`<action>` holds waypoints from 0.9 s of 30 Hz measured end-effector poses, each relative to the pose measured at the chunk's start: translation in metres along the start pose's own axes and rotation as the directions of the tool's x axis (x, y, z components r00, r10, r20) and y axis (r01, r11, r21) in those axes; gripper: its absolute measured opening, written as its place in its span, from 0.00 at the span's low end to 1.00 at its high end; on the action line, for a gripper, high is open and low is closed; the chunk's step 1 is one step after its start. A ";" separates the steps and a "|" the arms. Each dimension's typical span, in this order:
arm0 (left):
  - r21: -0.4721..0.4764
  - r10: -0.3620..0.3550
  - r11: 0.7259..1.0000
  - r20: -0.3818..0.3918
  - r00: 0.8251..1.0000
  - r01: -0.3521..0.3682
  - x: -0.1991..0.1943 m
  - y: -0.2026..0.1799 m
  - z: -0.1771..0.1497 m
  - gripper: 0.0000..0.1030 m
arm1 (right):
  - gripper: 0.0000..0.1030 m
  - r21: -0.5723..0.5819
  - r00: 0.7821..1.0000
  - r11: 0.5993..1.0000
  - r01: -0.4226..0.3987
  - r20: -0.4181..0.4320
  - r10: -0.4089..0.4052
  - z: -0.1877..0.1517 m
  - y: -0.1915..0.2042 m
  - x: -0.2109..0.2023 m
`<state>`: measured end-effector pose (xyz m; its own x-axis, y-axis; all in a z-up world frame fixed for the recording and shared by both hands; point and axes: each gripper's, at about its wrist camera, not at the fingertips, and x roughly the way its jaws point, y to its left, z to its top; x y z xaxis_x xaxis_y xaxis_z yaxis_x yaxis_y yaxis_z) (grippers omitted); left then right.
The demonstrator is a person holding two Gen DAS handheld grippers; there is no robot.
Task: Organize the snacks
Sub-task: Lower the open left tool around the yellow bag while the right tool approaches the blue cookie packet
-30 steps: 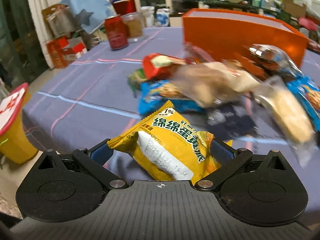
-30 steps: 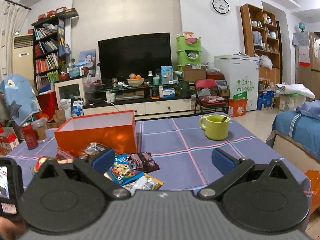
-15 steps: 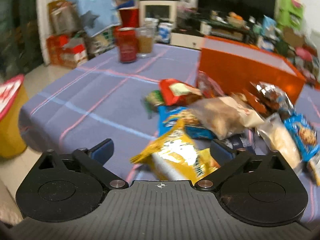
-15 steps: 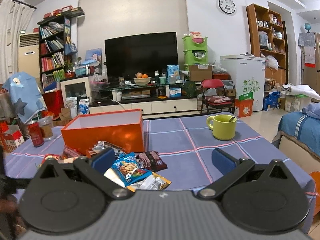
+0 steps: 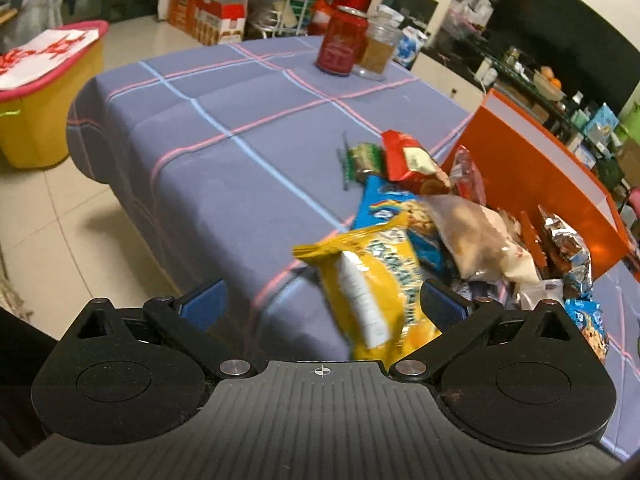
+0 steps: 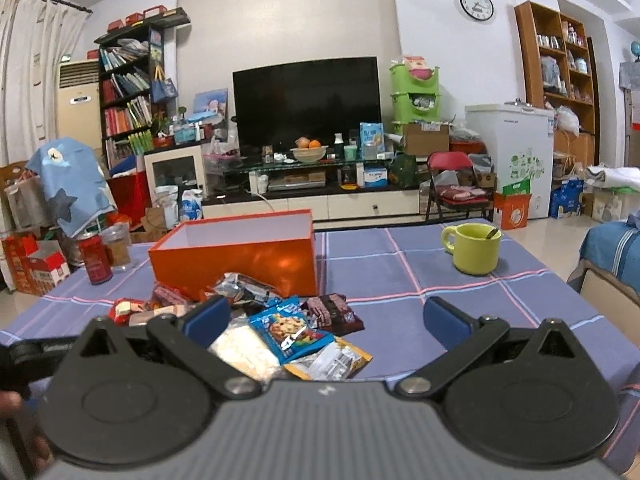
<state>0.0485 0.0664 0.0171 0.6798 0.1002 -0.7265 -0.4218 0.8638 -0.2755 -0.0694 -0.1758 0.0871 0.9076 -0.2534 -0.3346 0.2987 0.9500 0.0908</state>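
One yellow snack packet [image 5: 372,292] is the item in play: a puffed foil pillow pack with a white date panel, lying at the near edge of the bench [image 5: 224,152], at about 1 o'clock from the middle of the left claw [image 5: 322,300] and leaning against that claw's right-hand finger pad [image 5: 440,306]. The left claw stands spread wide, released, with nothing pinched; the packet only sits within its span. It should be very light, soft and air-filled, with slick film that can squirt out of a flat squeeze, and the cake or crisp inside would likely crush. My judgement is that the safest hold is across the crimped end seam or the flat body just below it, with gentle closing, not a hard clamp on the bulging middle.

Beyond it, from 12 to 2 o'clock, lies the heap: a blue biscuit packet [image 5: 394,208], a red packet [image 5: 412,160], a green bar [image 5: 362,158] and a clear bag of pale pieces [image 5: 476,236], all overlapping, so lifting one may drag its neighbours. At 2 o'clock stands the open orange box [image 5: 552,176], probably the destination, its near wall touching the pile. Farther off at 12 o'clock are a red can [image 5: 340,46] and a glass jar [image 5: 378,52].

In the right wrist view the right claw [image 6: 322,320] is also spread and empty, hovering over the near side of the pile; a green mug [image 6: 476,248] sits well apart at 2 o'clock.
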 end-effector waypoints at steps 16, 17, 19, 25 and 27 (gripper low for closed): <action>0.080 0.067 0.995 -0.056 0.996 -0.062 0.048 -0.026 0.009 0.63 | 1.00 0.006 0.999 0.999 -0.044 -0.026 0.045 0.006 -0.009 -0.002; 0.110 0.055 0.993 -0.053 0.997 -0.049 0.049 -0.024 0.012 0.62 | 1.00 0.000 0.999 0.999 -0.043 -0.028 0.043 0.009 -0.009 -0.002; 0.169 0.033 0.985 -0.058 0.998 -0.023 0.052 -0.018 0.021 0.58 | 1.00 -0.031 0.998 0.998 -0.050 -0.027 0.050 0.014 -0.006 0.002; 0.232 -0.065 0.969 -0.110 0.992 0.089 0.063 0.000 0.050 0.29 | 1.00 -0.179 0.988 0.975 -0.134 -0.097 0.118 0.017 0.013 0.039; 0.271 -0.090 0.955 -0.121 0.989 0.120 0.067 0.000 0.055 0.27 | 1.00 -0.192 0.976 0.964 -0.183 -0.155 0.154 0.013 0.019 0.057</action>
<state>0.1268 0.1003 0.0028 0.6371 -0.0384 -0.7698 -0.1590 0.9707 -0.1800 -0.0082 -0.1745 0.0821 0.8861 -0.0724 -0.4578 0.0651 0.9974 -0.0317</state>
